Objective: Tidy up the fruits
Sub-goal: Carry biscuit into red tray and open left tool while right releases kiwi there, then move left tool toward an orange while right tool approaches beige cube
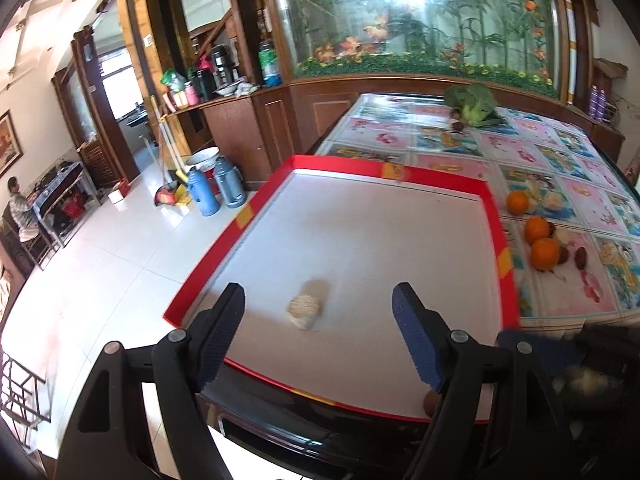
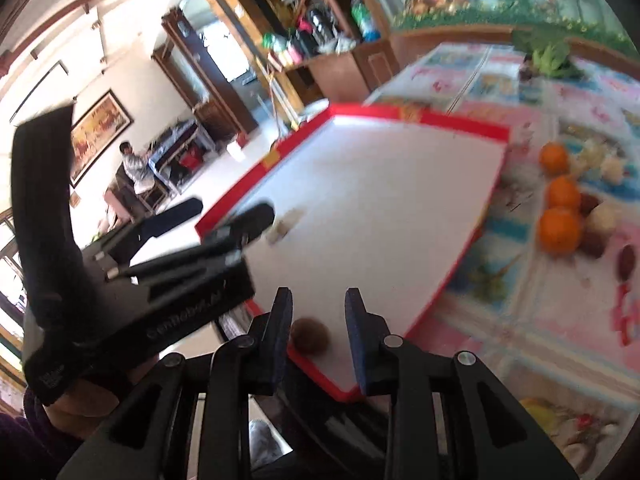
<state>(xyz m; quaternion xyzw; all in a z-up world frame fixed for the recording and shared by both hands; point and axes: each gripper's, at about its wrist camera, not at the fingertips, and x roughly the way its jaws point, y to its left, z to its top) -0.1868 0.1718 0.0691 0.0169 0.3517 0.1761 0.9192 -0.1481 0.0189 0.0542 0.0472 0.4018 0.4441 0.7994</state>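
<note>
Embossed lettering on the black body of the left tool (image 2: 230, 216), seen from the right wrist view; blurred and foreshortened, it cannot be read. No other legible text.

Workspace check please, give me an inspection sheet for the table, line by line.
Surface: table under a patterned cover; red-rimmed white tray at its near corner.
Job's things: pale fruit and brown fruit in the tray; three oranges with small dark and pale fruits on the cover right of the tray.
Clutter: leafy greens at the far end.
Grippers: left gripper open over the pale fruit; right gripper open around the brown fruit, not touching.
Cables: nothing seen.
Surroundings: aquarium behind the table, two flasks on the tiled floor, seated person far left.
</note>
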